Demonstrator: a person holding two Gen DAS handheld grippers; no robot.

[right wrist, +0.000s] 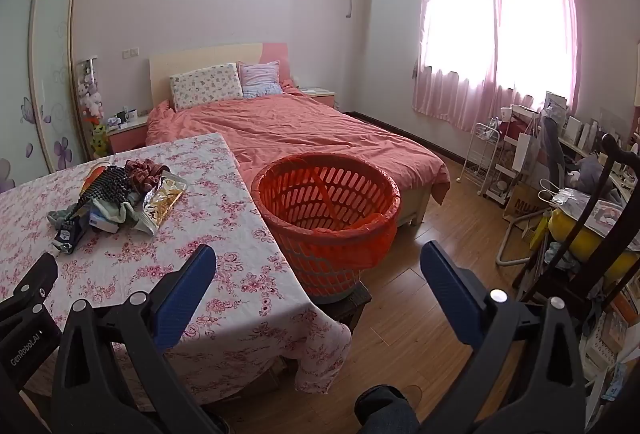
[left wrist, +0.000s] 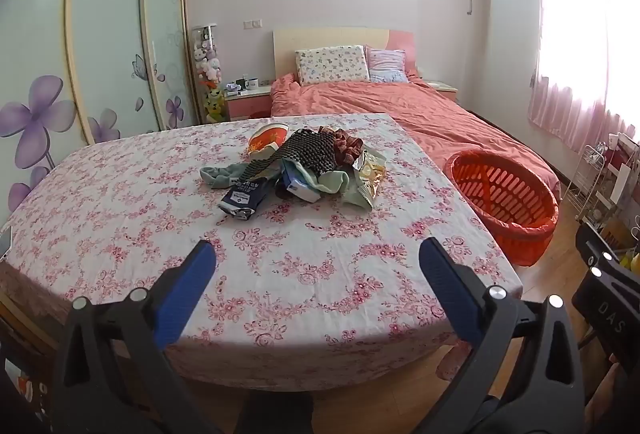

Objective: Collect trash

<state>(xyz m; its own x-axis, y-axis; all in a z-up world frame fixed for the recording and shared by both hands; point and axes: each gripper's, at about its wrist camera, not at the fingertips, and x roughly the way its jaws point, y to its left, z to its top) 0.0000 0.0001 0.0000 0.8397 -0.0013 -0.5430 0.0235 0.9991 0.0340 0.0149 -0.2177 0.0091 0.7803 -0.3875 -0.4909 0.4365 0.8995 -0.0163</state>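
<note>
- Well ahead of both spread, empty claws, left and right, the trash lies heaped on the desk.
- Likely light, crinkly and slippery; pinch a wrapper's edge.
- Basket sits just ahead of the right claw.

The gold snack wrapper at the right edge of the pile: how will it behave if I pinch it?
The gold snack wrapper looks like thin crinkled foil, so it will probably be light and floppy, folding between the fingers. Its shiny surface may be slippery. It overlaps the green cloth, so a pull might drag that along.
</note>
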